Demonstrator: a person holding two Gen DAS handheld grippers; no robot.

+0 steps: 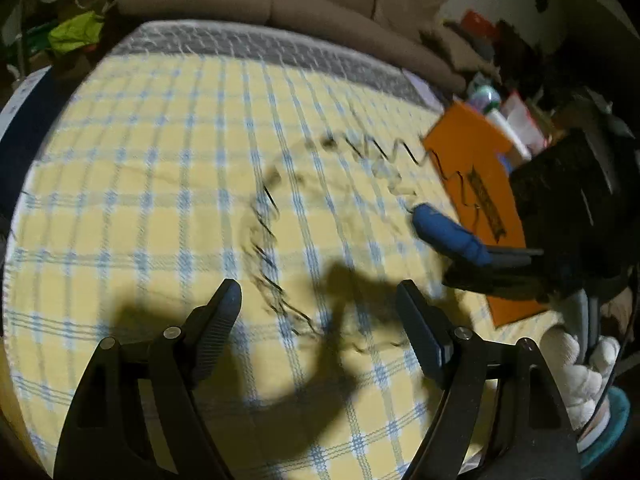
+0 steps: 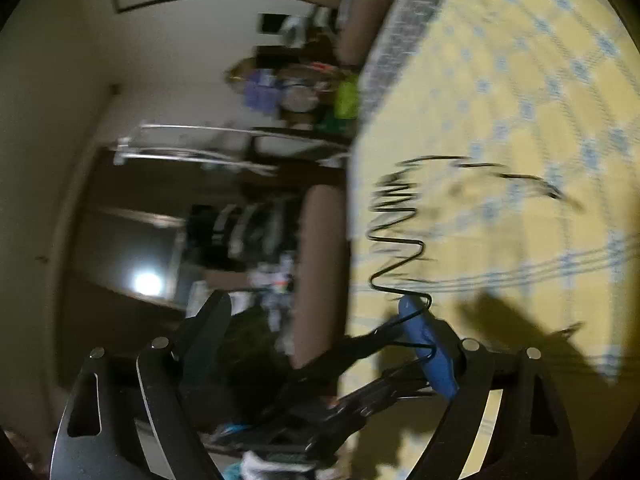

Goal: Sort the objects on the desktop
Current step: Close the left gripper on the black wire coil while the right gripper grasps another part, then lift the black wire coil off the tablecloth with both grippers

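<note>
A black coiled cord (image 1: 264, 236) lies in a loose loop on the yellow checked tablecloth (image 1: 140, 160). One end runs into a blue handle-like piece (image 1: 448, 236). My left gripper (image 1: 320, 300) hangs open over the cloth, nothing between its fingers, with the loop just ahead of them. My right gripper (image 1: 472, 268) comes in from the right edge. In the right wrist view the right gripper (image 2: 320, 312) stands wide open. There the blue piece (image 2: 428, 344) rests against the right-hand finger only, and the cord (image 2: 396, 240) stretches away from it over the cloth.
An orange flat box (image 1: 476, 168) lies at the table's right side, with bottles and clutter behind it. A brown sofa (image 1: 280, 4) runs along the far edge. A gloved hand (image 1: 568, 360) shows at lower right. A black blurred shape (image 2: 320, 380) crosses the right wrist view low down.
</note>
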